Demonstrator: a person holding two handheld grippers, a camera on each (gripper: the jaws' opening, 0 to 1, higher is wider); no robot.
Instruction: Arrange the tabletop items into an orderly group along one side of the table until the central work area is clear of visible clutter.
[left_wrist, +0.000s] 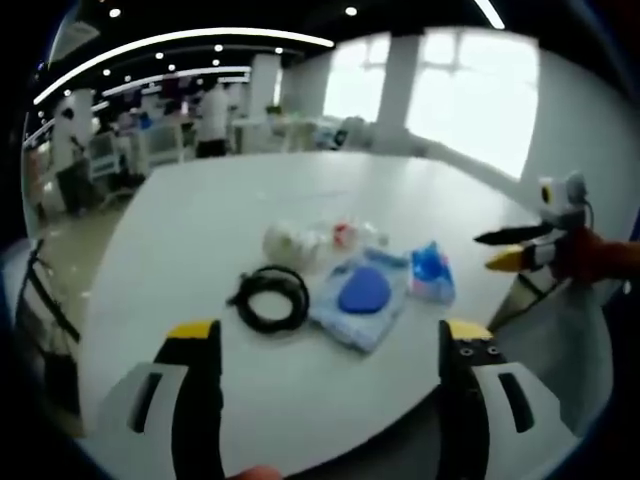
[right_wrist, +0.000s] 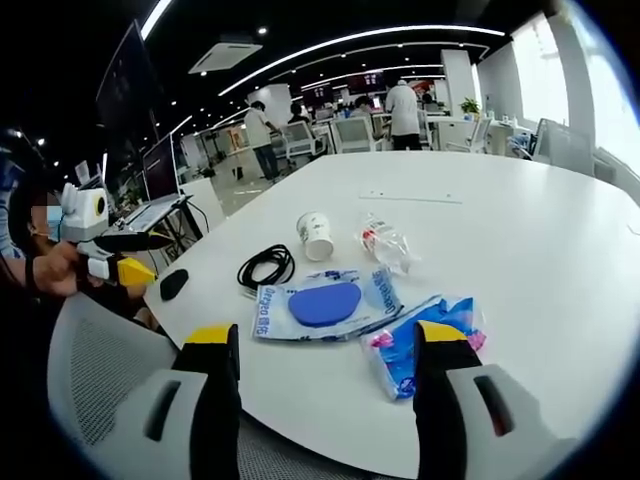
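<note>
We've got both grippers hovering off the white table (right_wrist: 520, 230), left gripper (left_wrist: 330, 350) and right gripper (right_wrist: 325, 350) with jaws apart, holding nothing. Near the table's edge lie the black cable (right_wrist: 265, 268), paper cup (right_wrist: 317, 236), plastic bottle (right_wrist: 385, 243), blue pouch (right_wrist: 325, 303) and wipes pack (right_wrist: 425, 340).

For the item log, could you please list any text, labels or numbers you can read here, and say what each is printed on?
None can be read with confidence.
Clear pouch with the blue disc: blue print down its left edge and on its right end, too blurred to read.
Blue packet: markings too small to read.
Bottle: red label, unreadable.
Paper cup: dark marks on its side, unreadable.
Cable: no text visible.
</note>
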